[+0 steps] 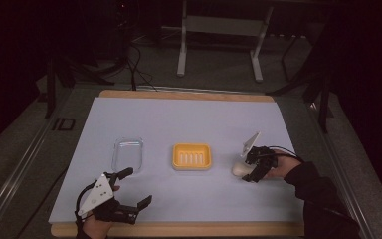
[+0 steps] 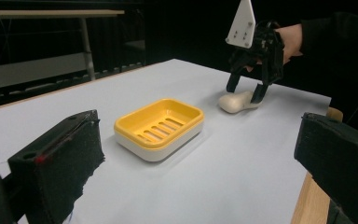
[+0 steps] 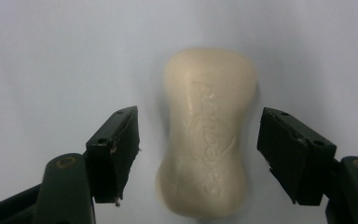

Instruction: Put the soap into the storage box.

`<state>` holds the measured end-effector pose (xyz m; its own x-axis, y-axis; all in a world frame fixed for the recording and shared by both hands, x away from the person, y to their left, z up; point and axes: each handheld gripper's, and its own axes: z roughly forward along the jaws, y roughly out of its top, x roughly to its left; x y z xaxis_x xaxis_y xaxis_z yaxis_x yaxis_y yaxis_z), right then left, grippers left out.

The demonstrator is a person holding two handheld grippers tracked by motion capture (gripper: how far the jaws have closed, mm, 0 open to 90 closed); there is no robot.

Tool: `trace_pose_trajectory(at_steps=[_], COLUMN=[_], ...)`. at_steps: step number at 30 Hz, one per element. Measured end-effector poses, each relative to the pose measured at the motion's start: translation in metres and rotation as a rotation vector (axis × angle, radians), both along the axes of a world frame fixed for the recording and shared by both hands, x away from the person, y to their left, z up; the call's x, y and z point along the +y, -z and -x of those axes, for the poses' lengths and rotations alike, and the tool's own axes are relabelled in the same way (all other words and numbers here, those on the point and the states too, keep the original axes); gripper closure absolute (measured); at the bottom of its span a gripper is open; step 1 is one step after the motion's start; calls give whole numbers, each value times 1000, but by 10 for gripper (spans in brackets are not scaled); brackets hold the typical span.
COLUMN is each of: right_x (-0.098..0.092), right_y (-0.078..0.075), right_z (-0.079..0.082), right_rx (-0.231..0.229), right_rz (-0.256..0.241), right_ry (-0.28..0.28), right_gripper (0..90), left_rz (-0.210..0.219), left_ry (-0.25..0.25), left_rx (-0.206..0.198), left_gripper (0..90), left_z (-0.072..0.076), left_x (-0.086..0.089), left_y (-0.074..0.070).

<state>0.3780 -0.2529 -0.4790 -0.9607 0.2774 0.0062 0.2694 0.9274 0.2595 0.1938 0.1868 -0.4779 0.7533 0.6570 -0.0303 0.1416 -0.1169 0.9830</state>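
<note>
I have the white table sheet (image 1: 189, 119) laid flat on the wooden board, and everything on it is well spaced. Largest item after that: the yellow soap dish (image 1: 192, 156) at centre, slotted insert showing, empty. Left of it lies a clear plastic lid (image 1: 128, 154), flat on the sheet. Right of the dish, apart from it, lies the soap bar (image 1: 240, 169), cream, waisted, embossed face up.

Right gripper (image 1: 254, 169): jaws spread wide and straddling the soap bar (image 3: 208, 135), one on each long side, neither touching yet as far as the right gripper view shows. Nothing held.

Left gripper (image 1: 132, 188): near-left corner, jaws wide apart, holding nothing, well clear of the lid and dish.

Risks as I judge them:
- The bar looks smooth and rounded. If I close on the bulged end rather than the waist, I expect it to squirt out toward near or far.
- Jaws appear not quite centred; the one that lands first would push the bar sideways and skew it.
- Closing too high grips only the curved top edge; it may drop on the carry to the dish.
- A hard drop could tip the light dish.
</note>
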Motion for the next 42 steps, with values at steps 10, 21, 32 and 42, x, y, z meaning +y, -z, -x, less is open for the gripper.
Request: trace_pose_trajectory(at_steps=[10,21,32,42], right_x=[1,10,11,16], right_y=[11,20,19,18], right_z=[-4,-4,-5,-6], right_rx=[8,-12,13,21], right_rz=[35,91,95,136], right_ry=[18,-7,-3,-14], right_gripper=[359,426,487,498], left_rz=[0,-2,-3,6], left_ry=[3,4,4,2], left_rx=[5,6,5,5], left_gripper=[11,11,11,11], left_z=[0,0,0,0], left_x=[0,0,-1,0], left_y=[0,1,1,0])
